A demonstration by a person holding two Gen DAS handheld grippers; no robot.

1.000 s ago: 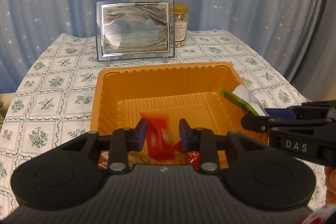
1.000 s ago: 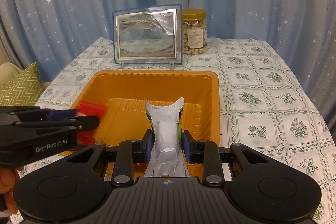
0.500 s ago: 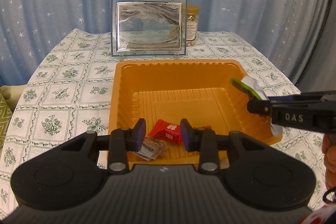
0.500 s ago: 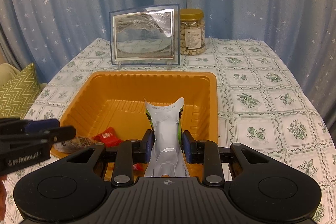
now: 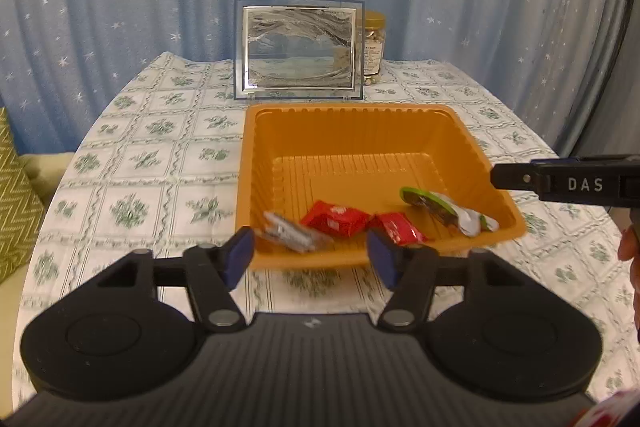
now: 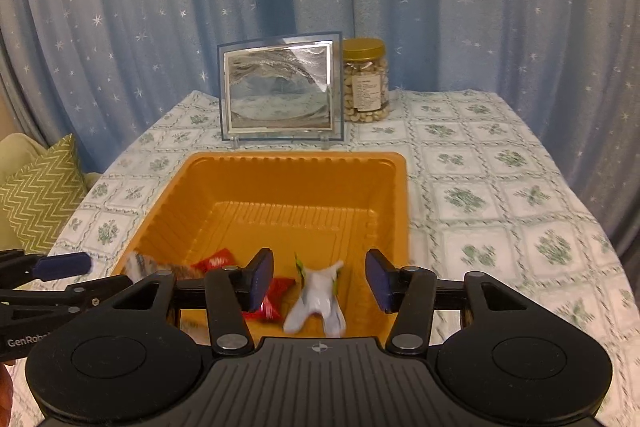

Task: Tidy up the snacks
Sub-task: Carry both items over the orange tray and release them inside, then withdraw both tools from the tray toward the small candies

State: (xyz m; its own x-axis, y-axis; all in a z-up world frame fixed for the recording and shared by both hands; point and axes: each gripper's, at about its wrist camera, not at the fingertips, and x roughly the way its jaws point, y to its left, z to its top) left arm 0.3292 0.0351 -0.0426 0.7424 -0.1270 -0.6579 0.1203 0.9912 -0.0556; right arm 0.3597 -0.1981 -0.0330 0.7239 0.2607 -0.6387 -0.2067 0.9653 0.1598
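Observation:
An orange tray (image 5: 352, 115) (image 6: 304, 163) sits on the patterned tablecloth. In it lie two red snack packets (image 5: 334, 221) (image 6: 214, 261), a grey-brown packet (image 5: 292, 237) (image 6: 138, 265) and a white and green packet (image 5: 444, 209) (image 6: 318, 297). My left gripper (image 5: 310, 259) is open and empty, above the tray's near edge. My right gripper (image 6: 318, 281) is open and empty, just above the white and green packet. Its finger shows in the left wrist view (image 5: 560, 181); the left gripper's fingers (image 6: 60, 265) show at the right wrist view's left edge.
A glass picture frame (image 5: 298, 49) (image 6: 280, 87) stands behind the tray, with a gold-lidded jar of nuts (image 6: 365, 81) (image 5: 372, 47) beside it. Blue starred curtains hang behind the table. A green zigzag cushion (image 6: 38, 195) lies off the table's left.
The right gripper opened and let the white and green packet drop into the tray. The left gripper opened wider and drew back and up from the tray; its red packet lies in the tray.

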